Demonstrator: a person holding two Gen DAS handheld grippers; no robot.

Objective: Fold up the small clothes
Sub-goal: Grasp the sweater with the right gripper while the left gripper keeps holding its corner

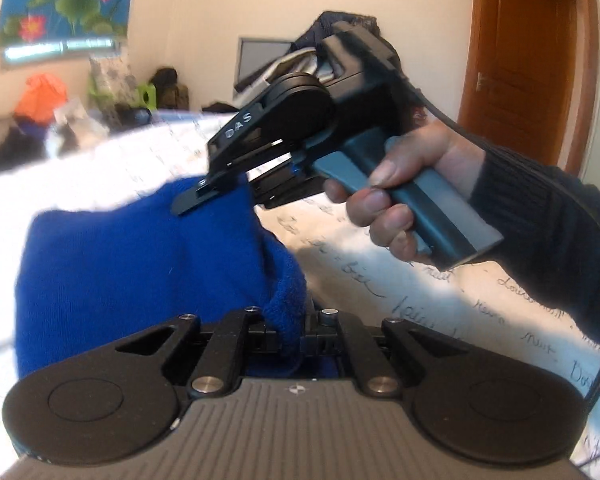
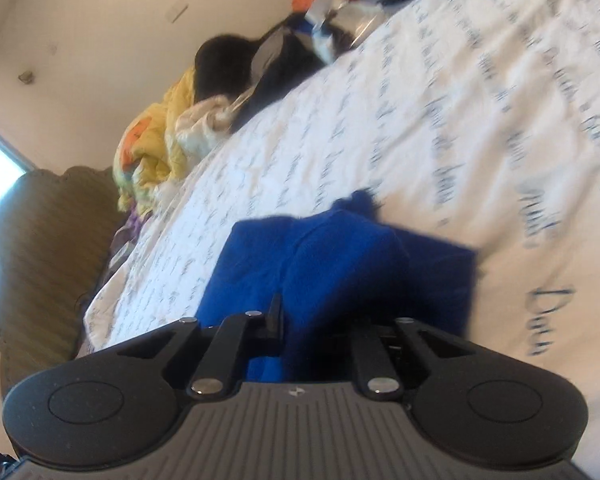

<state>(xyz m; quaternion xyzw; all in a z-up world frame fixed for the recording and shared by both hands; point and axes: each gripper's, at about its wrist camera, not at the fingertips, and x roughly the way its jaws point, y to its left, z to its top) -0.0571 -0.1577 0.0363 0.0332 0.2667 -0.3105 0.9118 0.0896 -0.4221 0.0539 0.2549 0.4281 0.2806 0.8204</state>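
- Hand (image 1: 400, 204) gripping the right gripper (image 1: 204, 196) is showing only in the left view, jaws clamping the blue garment (image 1: 140, 264).
- Left gripper (image 1: 292, 336) is pinching the garment's edge; its fingertips are lying buried in cloth.

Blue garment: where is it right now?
The blue garment is lifted over the white printed bedsheet, pinched between both grippers: left gripper near, right gripper beyond.

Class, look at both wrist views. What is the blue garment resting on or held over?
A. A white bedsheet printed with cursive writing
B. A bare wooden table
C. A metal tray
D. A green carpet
A: the blue garment, pinched by the left gripper and the right gripper, hangs over a white bedsheet covered in dark cursive script; no table, carpet or tray shows beneath it.
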